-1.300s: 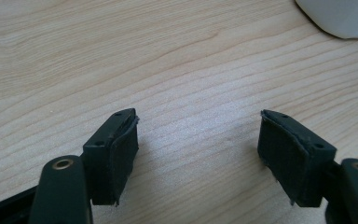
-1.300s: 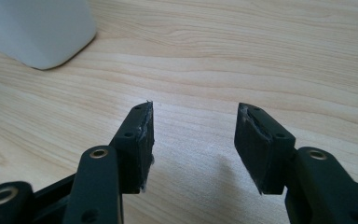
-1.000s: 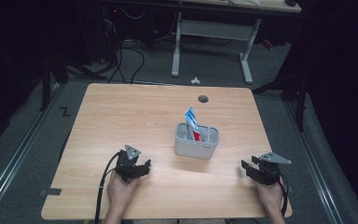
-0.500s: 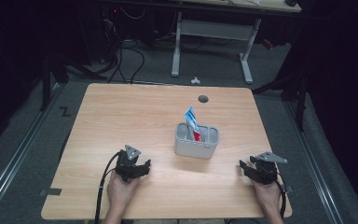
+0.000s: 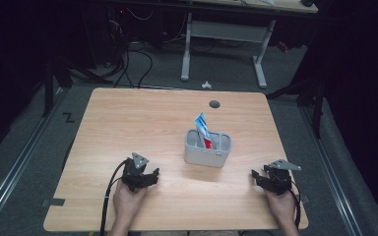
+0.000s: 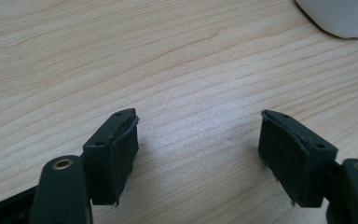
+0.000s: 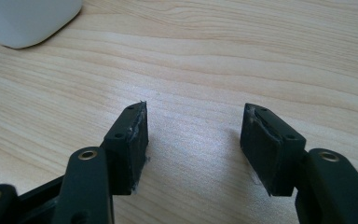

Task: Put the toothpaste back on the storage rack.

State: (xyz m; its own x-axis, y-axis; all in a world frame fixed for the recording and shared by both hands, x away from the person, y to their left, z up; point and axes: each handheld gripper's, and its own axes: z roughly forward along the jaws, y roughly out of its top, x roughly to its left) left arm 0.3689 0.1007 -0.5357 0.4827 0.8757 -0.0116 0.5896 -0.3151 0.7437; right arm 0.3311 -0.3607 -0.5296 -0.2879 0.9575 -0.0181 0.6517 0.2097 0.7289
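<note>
Standing in a grey holder (image 5: pixel 207 156) is a blue, white and red tube (image 5: pixel 204 129), which leans and pokes out above the rim, ahead of both tools and between them. The holder sits on the tabletop (image 5: pixel 142 118), ahead and to the right of the left hand-held gripper (image 5: pixel 146 178), ahead and to the left of the right hand-held gripper (image 5: pixel 259 178), and well apart from each. Its pale rounded corner (image 6: pixel 340 18) shows at the top right of the left gripper view and at the top left (image 7: pixel 25 21) of the right gripper view.

By the look of it the tube is light and soft-walled, likely a little slippery, so a squeeze on its flat upper end above the rim seems the safest hold; too hard a pinch could dent it. The holder looks like stiff, light plastic and may slide or tip if the tube drags against it.

Both tools rest low over bare wood. The left one's jaws stand spread with nothing between them, and the right one's jaws have just been opening and hold nothing either
</note>
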